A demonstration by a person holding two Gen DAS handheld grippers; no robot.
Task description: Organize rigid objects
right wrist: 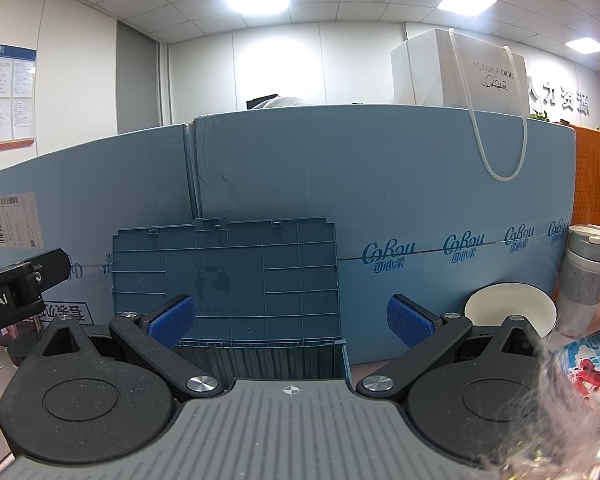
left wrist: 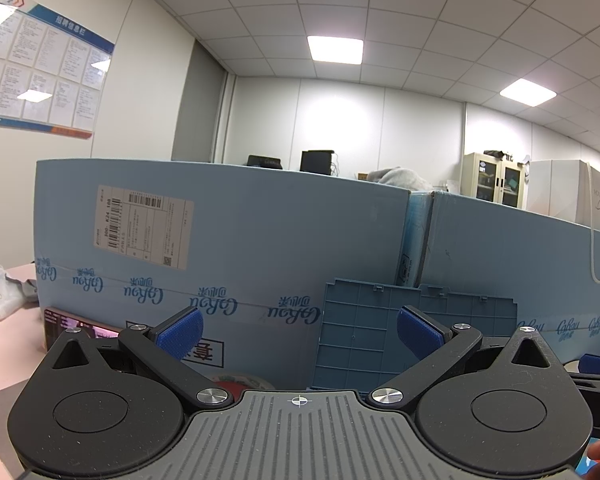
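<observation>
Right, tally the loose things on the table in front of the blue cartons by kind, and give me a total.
Blue storage box with raised lid: 1
White bowl: 1
Grey tumbler: 1
Tape roll: 1
Illustrated card: 1
Total: 5; anything hidden below the open grippers is not counted.

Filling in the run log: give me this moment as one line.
left tool open, empty | right tool open, empty | blue bin ahead, lid upright against cardboard boxes | bowl, bottle untouched
</observation>
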